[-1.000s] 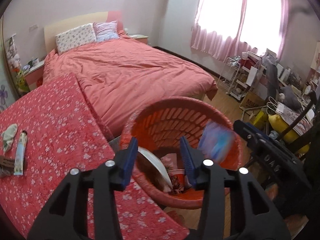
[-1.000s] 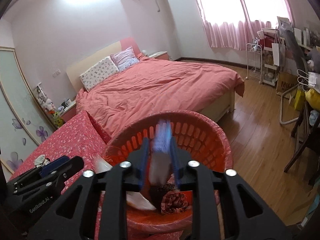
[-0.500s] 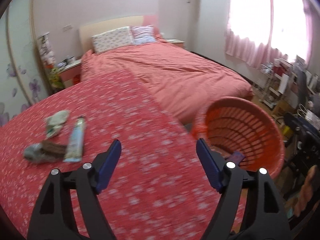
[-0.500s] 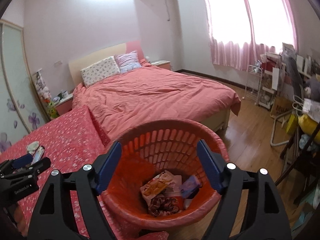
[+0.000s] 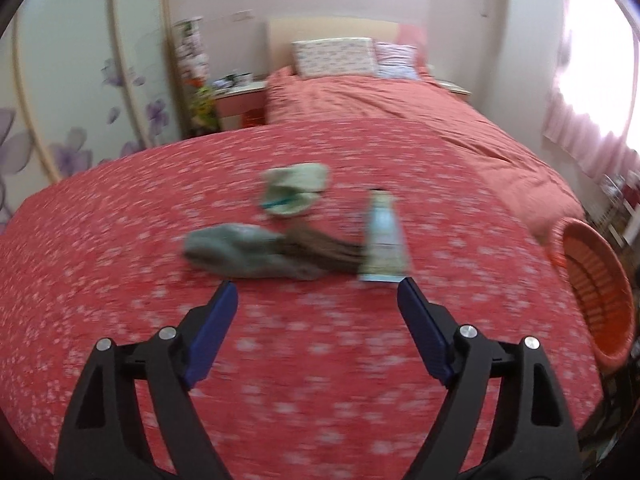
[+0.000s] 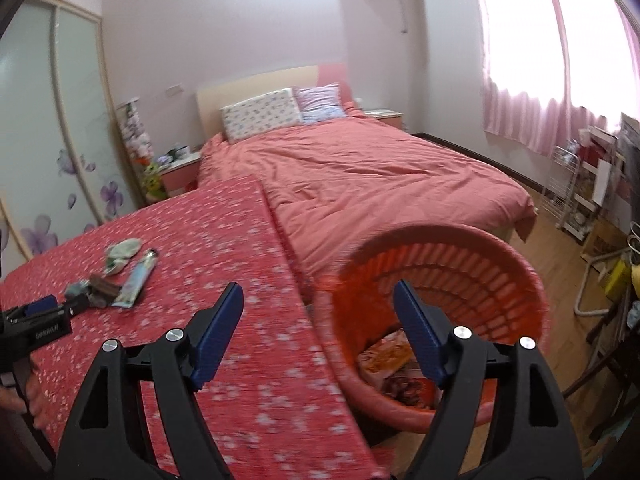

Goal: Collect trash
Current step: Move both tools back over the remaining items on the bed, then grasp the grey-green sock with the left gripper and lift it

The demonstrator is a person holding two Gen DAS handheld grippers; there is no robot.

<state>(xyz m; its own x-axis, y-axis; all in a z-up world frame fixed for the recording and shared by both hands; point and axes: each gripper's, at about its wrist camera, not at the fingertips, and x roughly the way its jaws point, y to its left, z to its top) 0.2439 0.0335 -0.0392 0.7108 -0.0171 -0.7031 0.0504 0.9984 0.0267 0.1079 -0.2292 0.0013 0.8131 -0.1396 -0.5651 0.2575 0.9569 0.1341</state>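
Trash lies on the red flowered tabletop (image 5: 120, 264): a grey crumpled wrapper (image 5: 236, 254), a brown wrapper (image 5: 320, 246), a pale tube (image 5: 384, 236) and a greenish crumpled piece (image 5: 296, 190). My left gripper (image 5: 318, 292) is open and empty, just short of the pile. My right gripper (image 6: 318, 294) is open and empty, over the gap between the table and the orange basket (image 6: 516, 276), which holds wrappers (image 6: 384, 356). The pile (image 6: 120, 276) and the left gripper (image 6: 44, 308) show at the left of the right wrist view.
The basket also shows at the right edge of the left wrist view (image 5: 600, 292). A bed with a pink cover (image 6: 380, 176) stands behind the table. A nightstand (image 6: 176, 168), a rack (image 6: 572, 192) and cluttered furniture line the room's sides.
My left gripper has swung left from the basket to the trash pile on the table. My right gripper let go of a blue packet into the basket, opened, and shifted left.
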